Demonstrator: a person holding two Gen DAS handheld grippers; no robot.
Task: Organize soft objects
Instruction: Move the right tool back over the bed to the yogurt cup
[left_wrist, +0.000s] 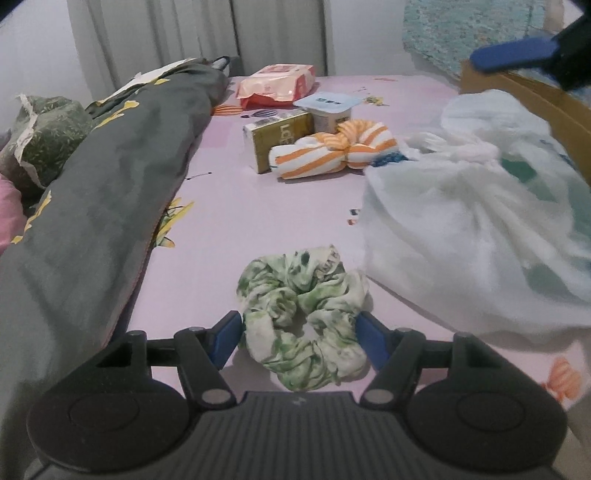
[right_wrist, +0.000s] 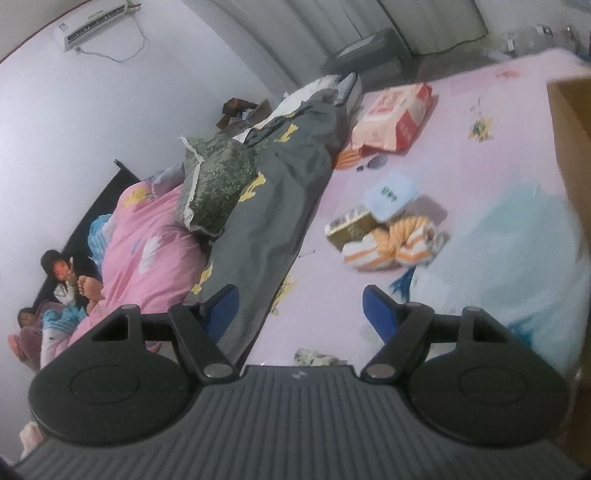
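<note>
**Scrunchie sits right between the left tongs**

Now the left gripper (left_wrist: 299, 334) straddles the green scrunchie (left_wrist: 303, 317) on the pink bed sheet (left_wrist: 258, 206), jaws wide, pads beside it, not squeezing. The right gripper (right_wrist: 299, 314) hangs open, empty, farther off.

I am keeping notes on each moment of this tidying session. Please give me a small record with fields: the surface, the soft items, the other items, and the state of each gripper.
surface: pink bed sheet
soft items: green-and-white scrunchie; orange-striped rolled cloth; grey quilt along the left edge
other items: white plastic bag; yellow carton; sealed cup; pink wipes pack; cardboard box
left gripper: jaws open, on either side of the scrunchie, not squeezing it
right gripper: jaws open, nothing between them
</note>
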